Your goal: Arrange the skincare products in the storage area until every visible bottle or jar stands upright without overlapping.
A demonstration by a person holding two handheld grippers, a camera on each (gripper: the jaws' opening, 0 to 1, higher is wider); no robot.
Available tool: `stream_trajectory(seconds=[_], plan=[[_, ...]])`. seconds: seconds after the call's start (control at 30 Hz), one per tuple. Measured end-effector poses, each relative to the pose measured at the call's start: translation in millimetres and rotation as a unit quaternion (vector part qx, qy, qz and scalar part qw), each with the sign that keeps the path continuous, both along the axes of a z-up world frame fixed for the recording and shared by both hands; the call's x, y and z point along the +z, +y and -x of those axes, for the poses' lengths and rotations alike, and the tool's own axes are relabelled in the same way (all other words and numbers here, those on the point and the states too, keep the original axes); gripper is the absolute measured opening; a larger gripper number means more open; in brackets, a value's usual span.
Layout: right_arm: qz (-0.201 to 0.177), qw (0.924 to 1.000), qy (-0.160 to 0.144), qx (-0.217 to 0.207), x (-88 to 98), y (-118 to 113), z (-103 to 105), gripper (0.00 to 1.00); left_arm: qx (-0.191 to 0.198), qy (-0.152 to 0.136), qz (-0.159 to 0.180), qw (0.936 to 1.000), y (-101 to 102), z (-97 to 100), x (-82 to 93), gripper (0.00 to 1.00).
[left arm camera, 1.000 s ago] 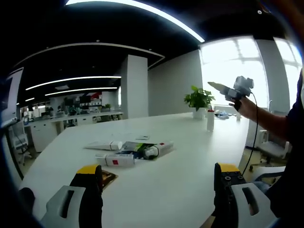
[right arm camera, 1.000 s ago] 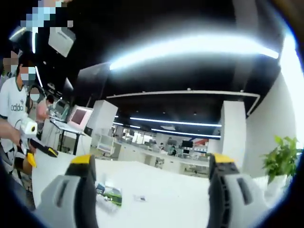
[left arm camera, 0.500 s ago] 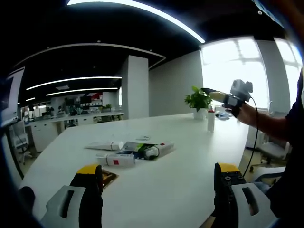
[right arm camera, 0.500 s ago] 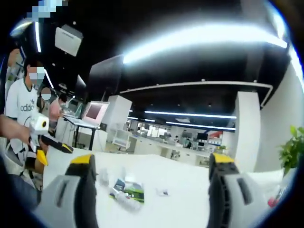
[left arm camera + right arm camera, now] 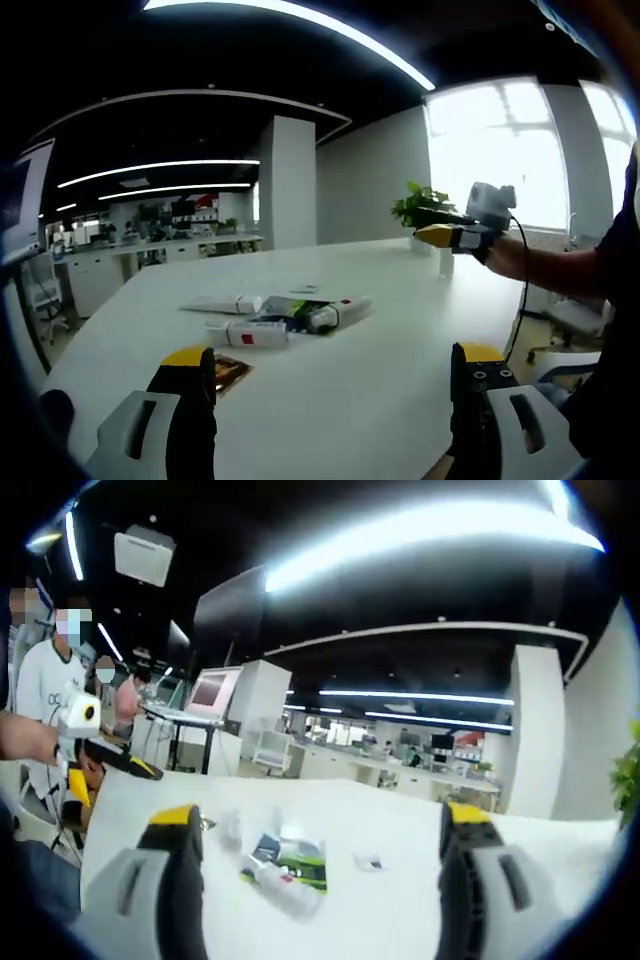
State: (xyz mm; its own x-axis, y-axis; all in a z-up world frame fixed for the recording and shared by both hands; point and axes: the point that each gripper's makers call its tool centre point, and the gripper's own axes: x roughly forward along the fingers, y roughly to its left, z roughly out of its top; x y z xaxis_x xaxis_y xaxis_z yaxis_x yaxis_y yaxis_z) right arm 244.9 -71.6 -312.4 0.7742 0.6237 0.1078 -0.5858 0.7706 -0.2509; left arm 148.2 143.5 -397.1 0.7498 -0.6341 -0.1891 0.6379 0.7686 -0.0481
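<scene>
Lowered toward tabletop [image 5: 400, 330]: right tongs [image 5: 437, 235], spread, empty like left tongs [image 5: 330, 400]; tubes [image 5: 285, 320] lying flat, none upright yet.

Left gripper [image 5: 330, 385] jaws spread wide, nothing held, above the white table [image 5: 400, 330]. Skincare tubes [image 5: 285, 318] seen lying flat, clustered mid-table. Right gripper [image 5: 455, 228] held aloft beside a potted plant [image 5: 420, 205].
</scene>
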Motion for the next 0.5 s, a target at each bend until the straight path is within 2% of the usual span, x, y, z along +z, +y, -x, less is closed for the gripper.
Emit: stream_trajectory(seconds=[0.23,0.5], plan=[[0.010,0.9998,0.014,0.011,-10.6,14.3,-0.7,0.99,0.002,0.000,0.000,1.0000,2.2,-2.3,-0.1,1.00],[0.018,0.9993,0.027,0.020,-20.1,26.7,-11.7,0.98,-0.001,-0.001,-0.002,1.0000,0.7,-4.7,1.7,1.00]])
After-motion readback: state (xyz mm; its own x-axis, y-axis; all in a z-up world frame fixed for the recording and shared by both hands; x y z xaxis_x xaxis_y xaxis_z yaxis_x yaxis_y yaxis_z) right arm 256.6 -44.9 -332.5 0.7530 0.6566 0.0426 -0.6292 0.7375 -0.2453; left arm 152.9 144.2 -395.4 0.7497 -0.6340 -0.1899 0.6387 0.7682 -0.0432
